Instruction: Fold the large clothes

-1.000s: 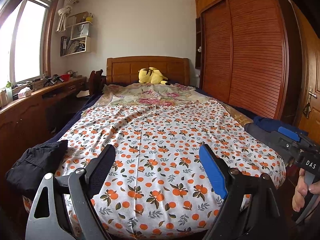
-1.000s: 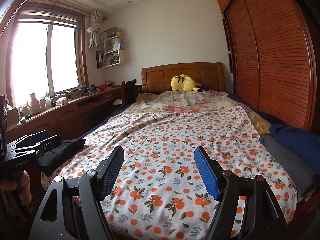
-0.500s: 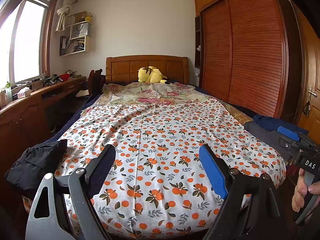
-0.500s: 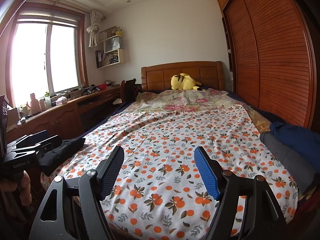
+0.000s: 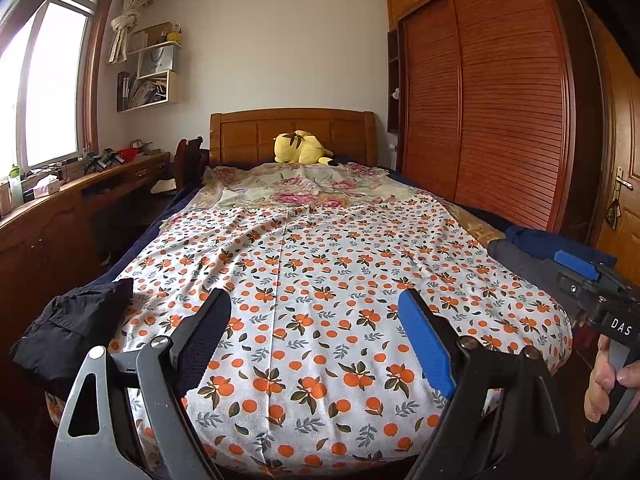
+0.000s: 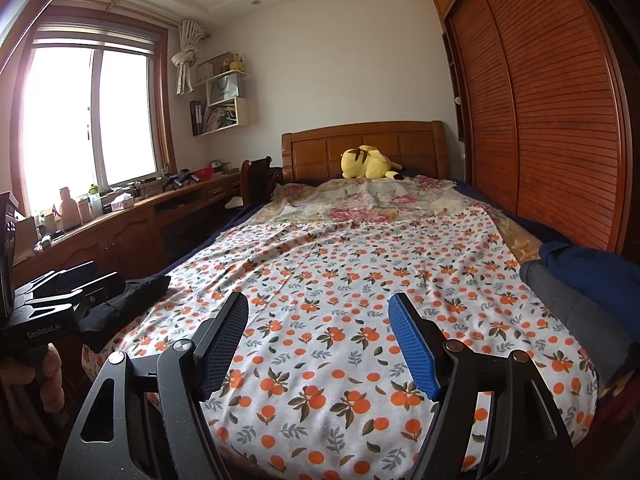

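Observation:
A white sheet with an orange fruit print [image 5: 320, 248] lies spread flat over the bed. A crumpled black garment [image 5: 72, 328] [image 6: 136, 296] sits on the bed's near left corner. On the right edge lie a grey garment [image 6: 568, 296] and a navy one [image 6: 584, 260]. My left gripper [image 5: 314, 304] hovers open above the sheet's near end with nothing between its fingers. My right gripper [image 6: 317, 302] is likewise open and empty over the sheet. Each view shows the other gripper at its side edge, held by a hand [image 5: 608, 380].
A yellow plush toy [image 5: 300, 148] rests by the wooden headboard [image 5: 292, 132] on a floral cover. A slatted wardrobe [image 5: 500, 112] runs along the right. A long desk [image 6: 120, 220] with bottles stands under the window on the left, with a chair [image 6: 256, 176] beside it.

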